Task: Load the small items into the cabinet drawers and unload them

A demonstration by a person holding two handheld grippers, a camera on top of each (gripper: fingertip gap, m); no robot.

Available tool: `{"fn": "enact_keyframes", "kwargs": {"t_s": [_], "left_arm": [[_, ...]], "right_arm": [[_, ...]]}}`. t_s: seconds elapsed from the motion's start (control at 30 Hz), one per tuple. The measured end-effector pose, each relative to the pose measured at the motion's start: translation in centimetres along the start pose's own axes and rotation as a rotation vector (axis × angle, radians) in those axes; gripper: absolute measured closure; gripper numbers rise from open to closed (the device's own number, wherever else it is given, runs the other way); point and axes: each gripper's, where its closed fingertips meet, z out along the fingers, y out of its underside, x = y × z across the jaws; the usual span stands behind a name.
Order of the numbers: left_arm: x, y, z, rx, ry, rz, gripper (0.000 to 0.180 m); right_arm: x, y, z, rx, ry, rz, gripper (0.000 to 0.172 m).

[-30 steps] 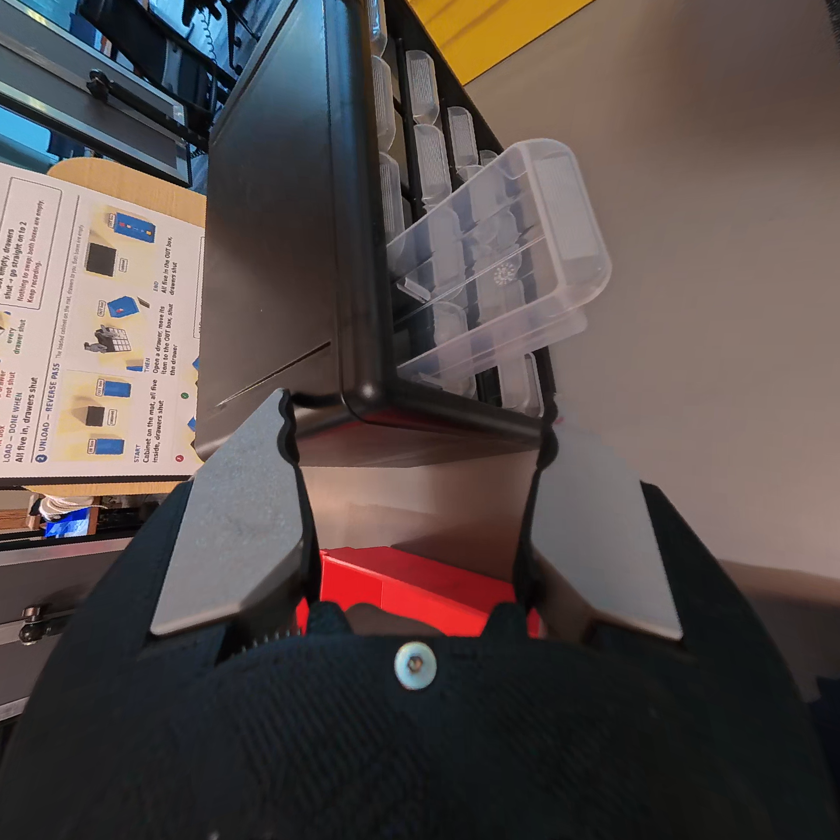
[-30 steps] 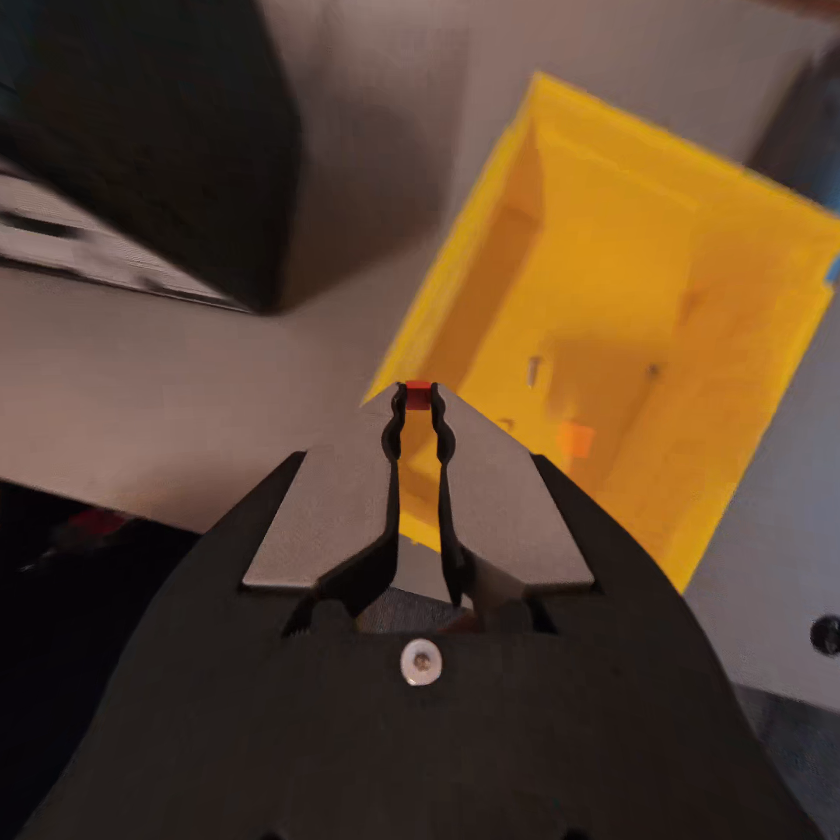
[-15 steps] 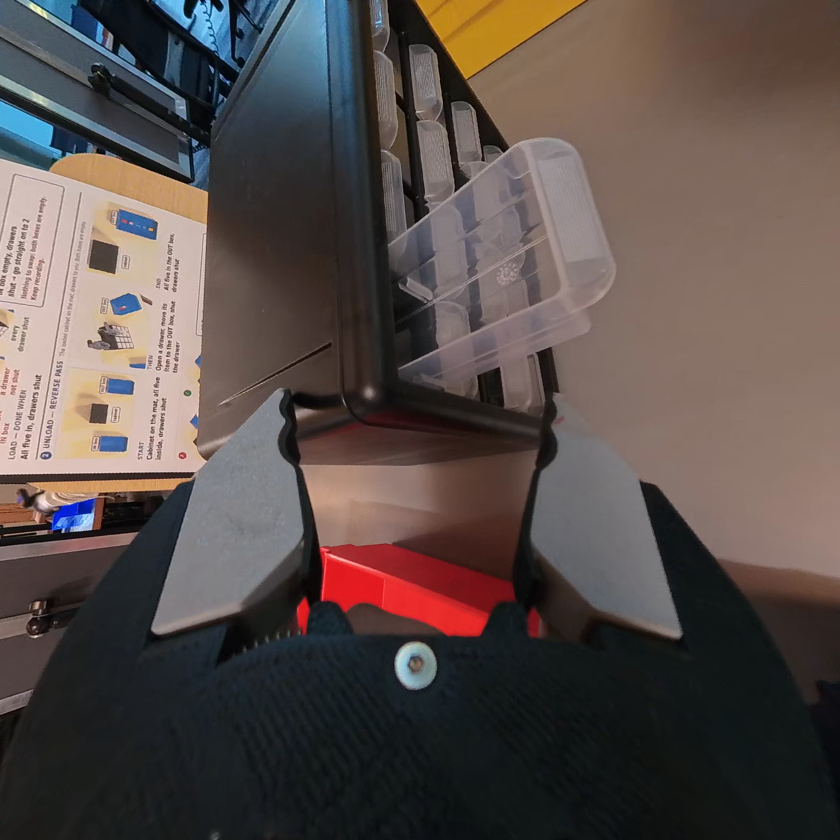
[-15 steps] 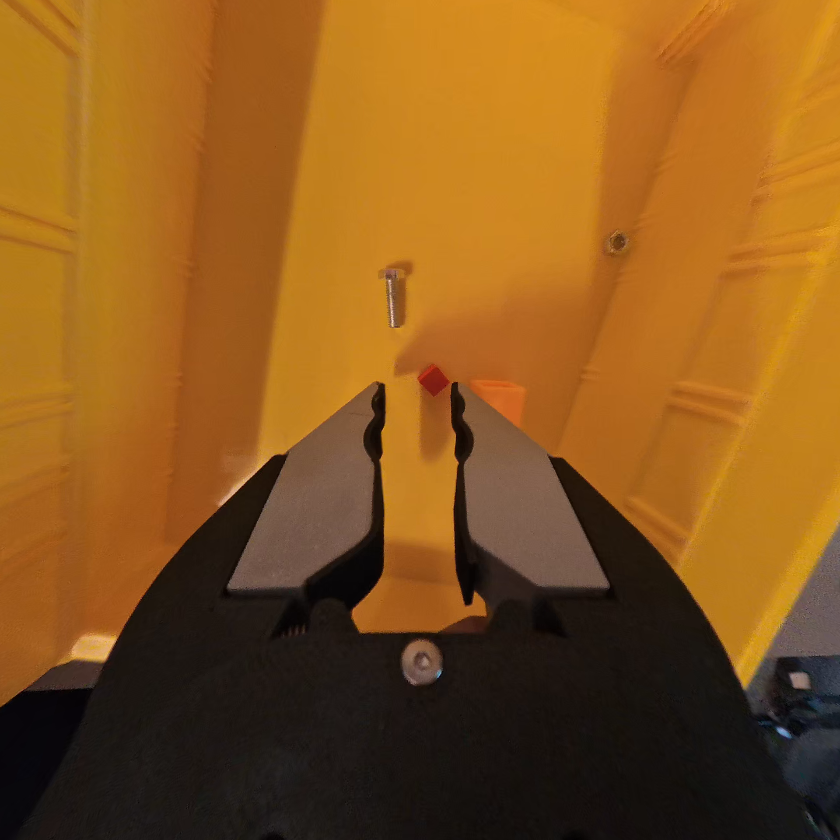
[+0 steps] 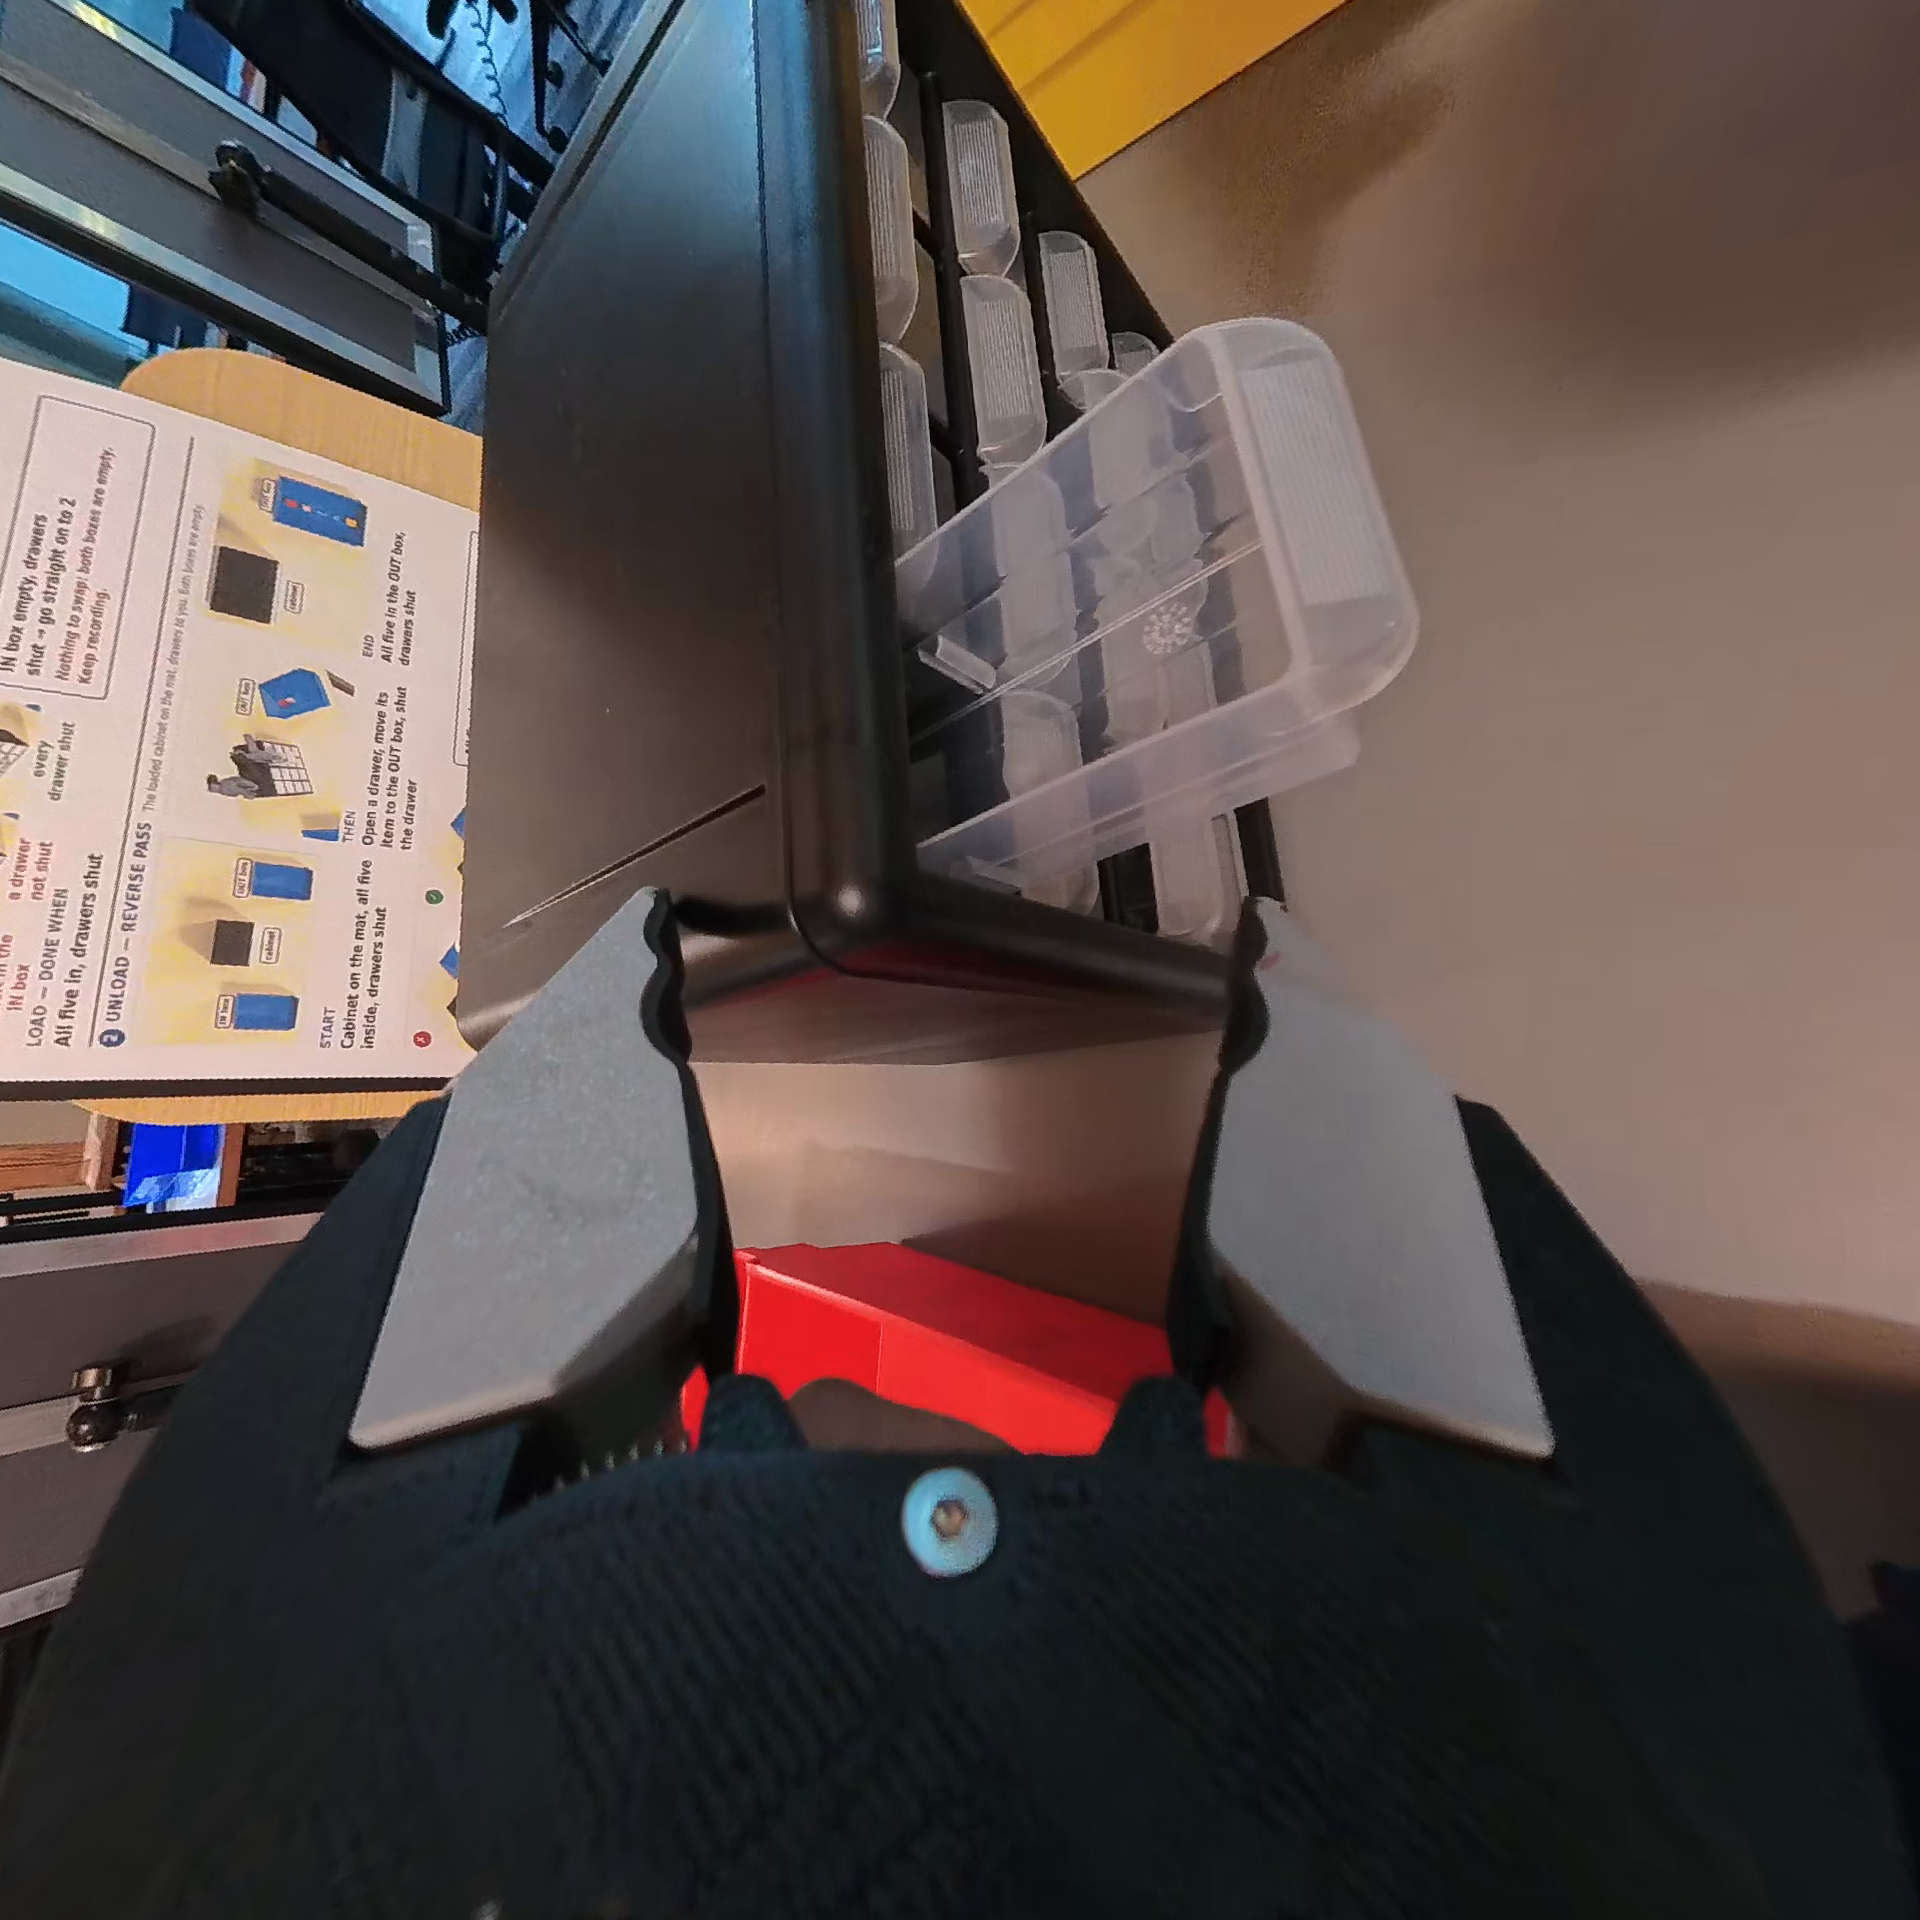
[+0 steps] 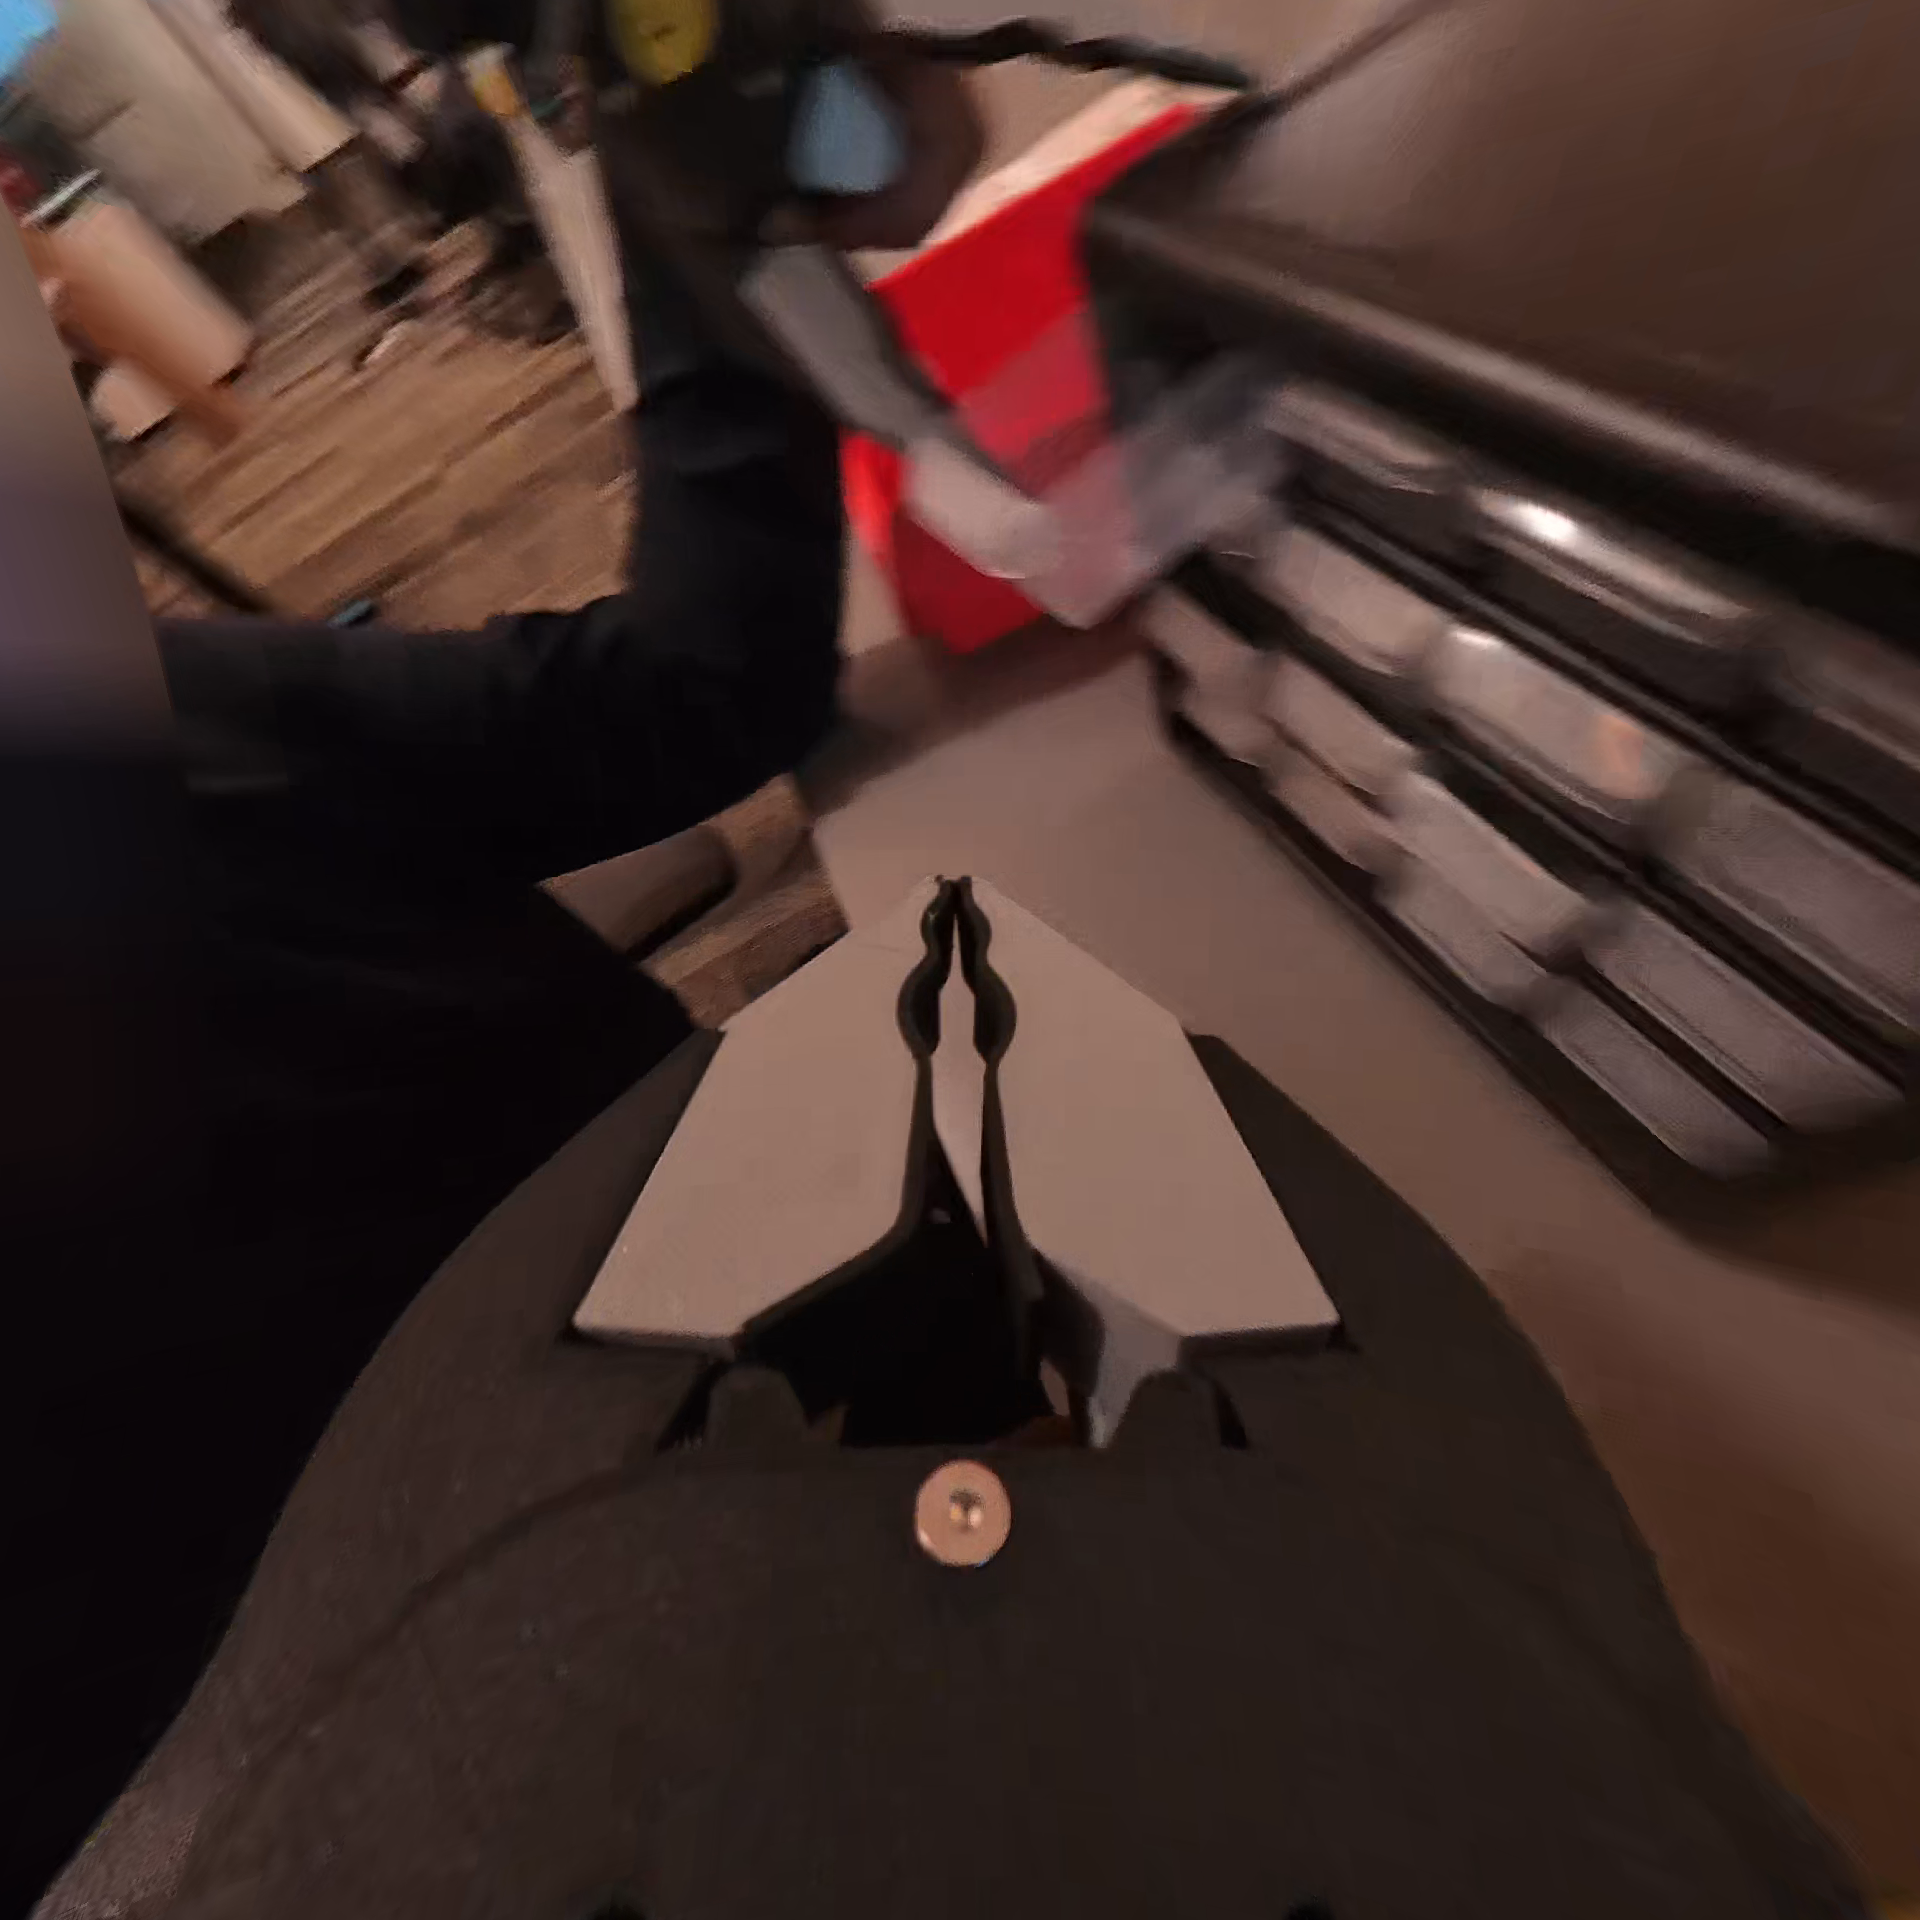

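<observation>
In the left wrist view my left gripper [image 5: 954, 935] is open wide, its fingertips on either side of the near bottom corner of the black cabinet [image 5: 644, 571]. I cannot tell if they touch it. One clear drawer [image 5: 1195, 582] is pulled out and tilts down from the cabinet front. In the blurred right wrist view my right gripper [image 6: 954, 883] is shut, tips together, with nothing seen between them. It hangs over the grey mat [image 6: 1143, 935], in front of the cabinet's rows of clear drawers [image 6: 1558, 727]. The left gripper [image 6: 883, 416] shows by the cabinet's end.
A red box [image 5: 935, 1340] lies under my left gripper and also shows in the right wrist view [image 6: 977, 343]. A yellow box's edge [image 5: 1122, 73] shows beyond the cabinet. An instruction sheet [image 5: 208, 727] lies left of it. A person's dark sleeve [image 6: 416, 779] fills the right view's left side.
My right gripper held a small red cube, let it go inside the yellow box, then shut and swung away to the cabinet front. My left gripper stayed open at the cabinet corner.
</observation>
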Motion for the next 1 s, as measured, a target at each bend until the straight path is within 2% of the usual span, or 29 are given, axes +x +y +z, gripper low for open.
{"fn": "enact_keyframes", "kwargs": {"t_s": [0.03, 0.1, 0.2, 0.3, 0.37, 0.5, 0.6, 0.63, 0.7, 0.83, 1.0], "left_arm": [[0.0, 0.0, 0.0, 0.002, 0.001, 0.0, 0.076], [0.1, 0.0, 0.0, 0.007, 0.005, -0.001, 0.076], [0.1, 0.0, -0.1, 0.008, 0.007, -0.001, 0.075], [0.2, 0.0, 0.0, 0.007, 0.008, 0.002, 0.074], [0.2, 0.0, -0.1, 0.01, 0.009, 0.001, 0.074], [0.0, 0.0, 0.0, 0.01, 0.002, 0.006, 0.077], [0.0, -0.1, 0.1, 0.008, 0.003, 0.003, 0.077], [0.0, -0.1, 0.1, 0.005, 0.002, 0.004, 0.076], [0.0, 0.0, 0.1, 0.002, 0.002, 0.005, 0.075], [0.0, -0.1, 0.1, 0.007, 0.004, 0.003, 0.076], [0.0, -0.1, 0.1, 0.006, 0.002, -0.003, 0.076]], "right_arm": [[-1.6, -0.1, 1.8, -0.015, -0.059, -0.04, 0.172], [-3.4, -0.4, 4.9, -0.021, -0.096, -0.132, 0.172], [-3.4, -1.4, 8.6, 0.006, -0.036, -0.251, 0.172], [-3.1, -2.1, 11.4, 0.004, -0.031, -0.257, 0.172], [-1.7, -2.8, 12.6, 0.015, 0.041, -0.273, 0.172], [3.6, -5.2, 13.5, 0.101, 0.297, -0.277, 0.172], [6.5, -6.5, 13.7, 0.157, 0.357, -0.188, 0.172], [6.6, -6.6, 13.9, 0.17, 0.317, -0.149, 0.172], [6.4, -7.0, 13.7, 0.217, 0.233, -0.076, 0.172], [6.3, -6.4, 10.9, 0.292, 0.262, -0.067, 0.165], [5.6, -2.8, 4.0, 0.33, 0.354, -0.109, 0.151]]}}
